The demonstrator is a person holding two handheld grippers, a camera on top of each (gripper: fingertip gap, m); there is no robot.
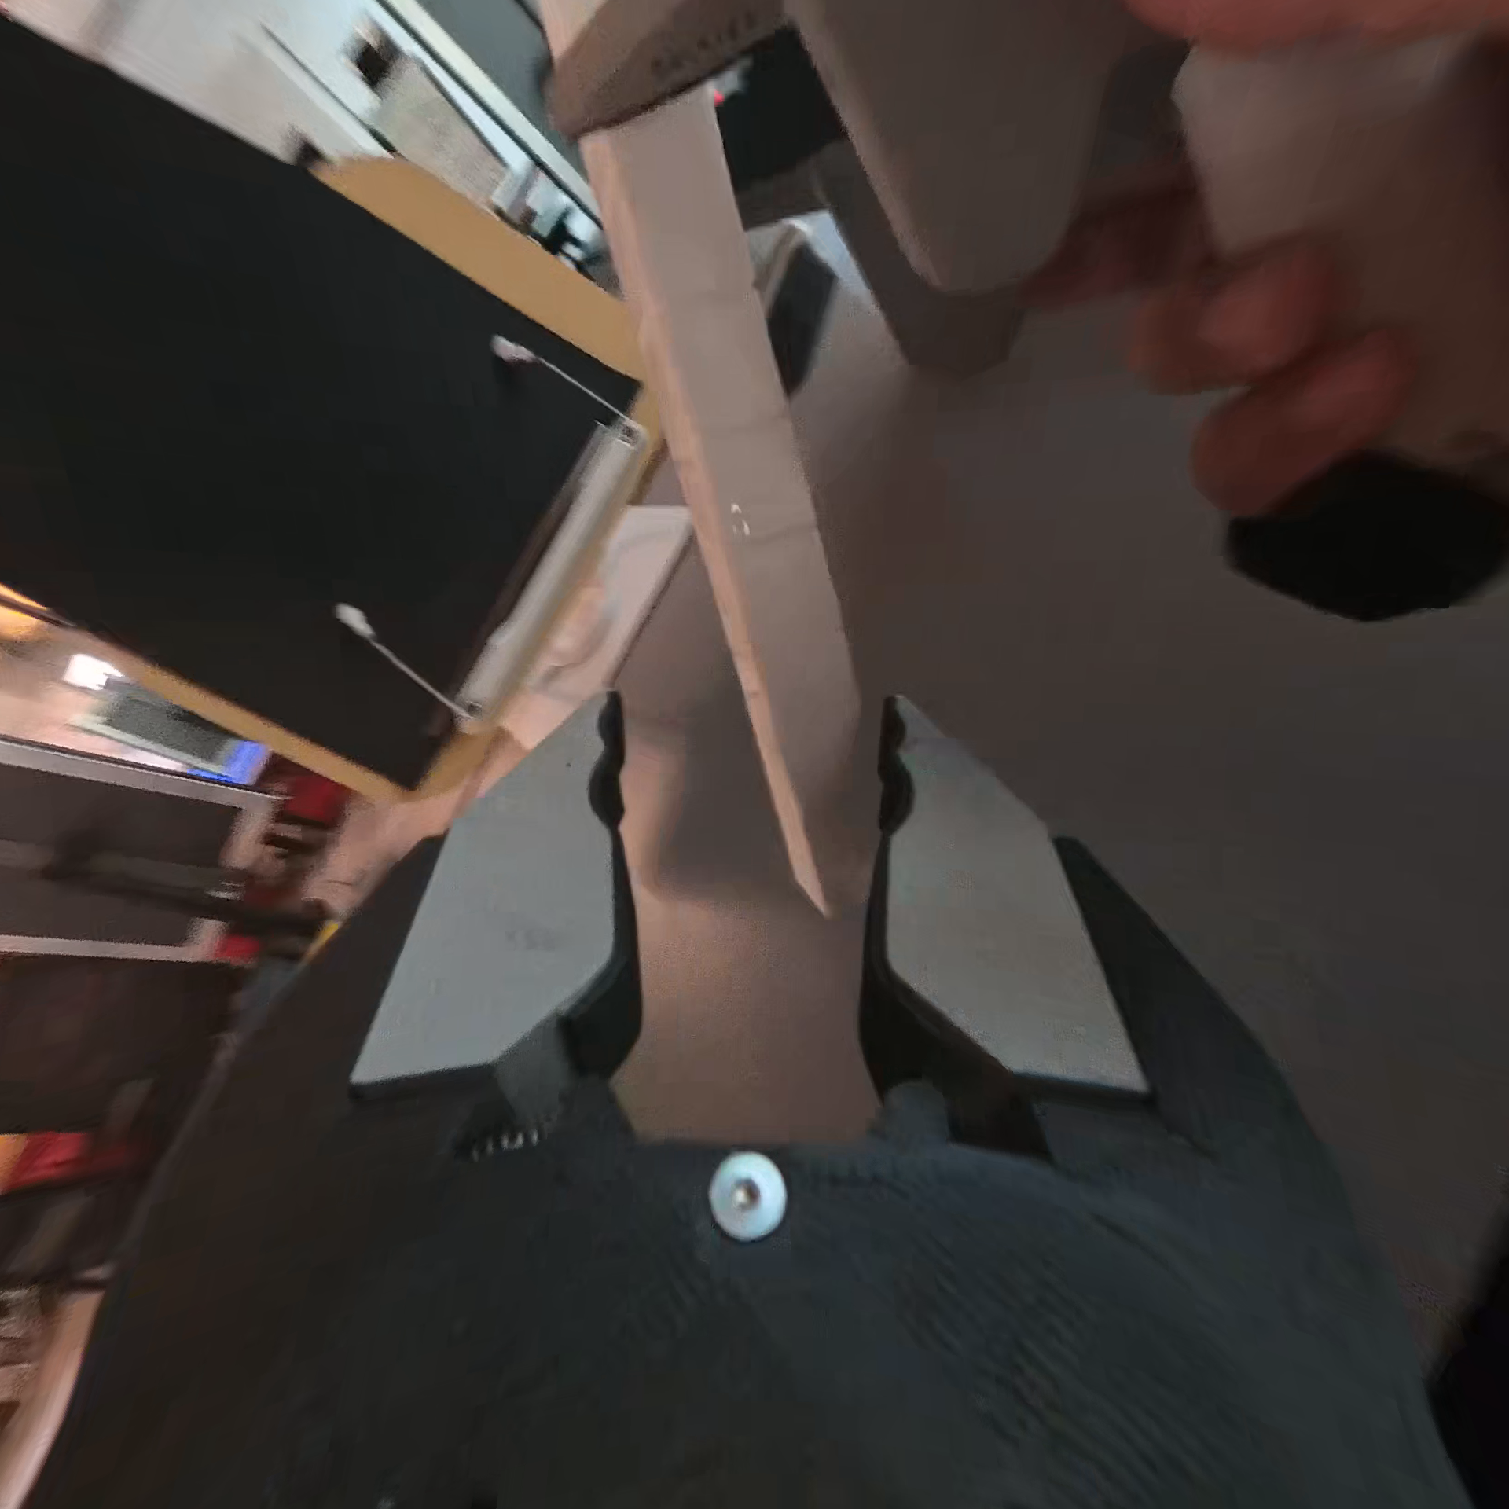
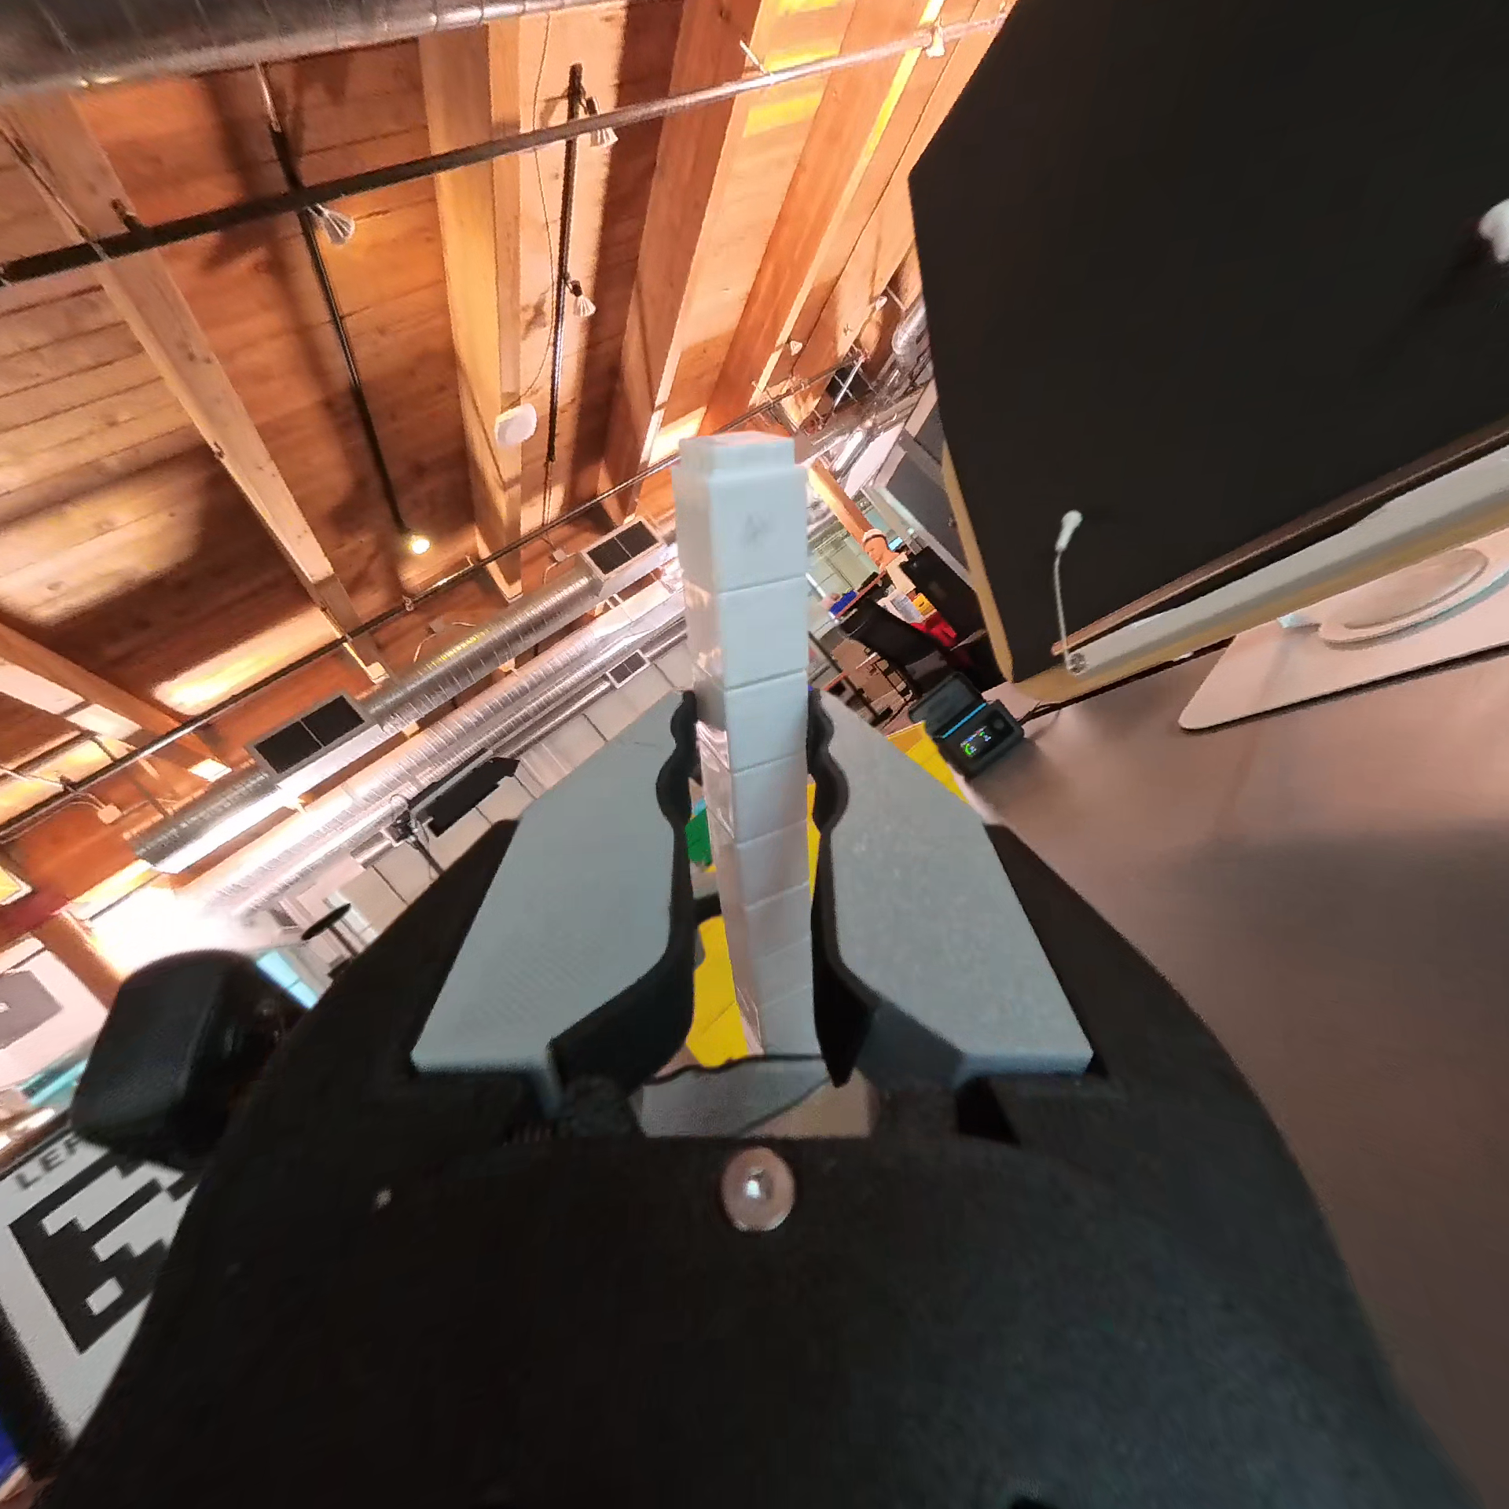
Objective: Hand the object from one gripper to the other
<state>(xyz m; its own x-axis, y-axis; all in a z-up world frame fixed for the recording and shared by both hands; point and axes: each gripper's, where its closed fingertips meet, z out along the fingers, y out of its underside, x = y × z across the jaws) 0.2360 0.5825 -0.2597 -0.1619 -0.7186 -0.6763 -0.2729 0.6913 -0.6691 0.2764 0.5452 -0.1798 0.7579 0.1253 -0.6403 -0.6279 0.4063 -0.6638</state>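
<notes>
Right wrist view shows your right tongs (image 2: 751,735) clenched on the white segmented bar (image 2: 755,653), while your left tongs (image 1: 747,767) stand released around its tip.

My left tool (image 1: 747,804) has a matte black ribbed body, grey slab fingers (image 1: 506,923) edged with wavy black pads, and one silver screw (image 1: 747,1196) near the lens. My right tool (image 2: 747,784) looks the same: grey fingers (image 2: 914,906), black shell, central screw (image 2: 757,1188).

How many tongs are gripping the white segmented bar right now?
1. The right tongs are shut on the white segmented bar. The left tongs are open; the bar's far end hangs between their fingers without being clamped.
</notes>
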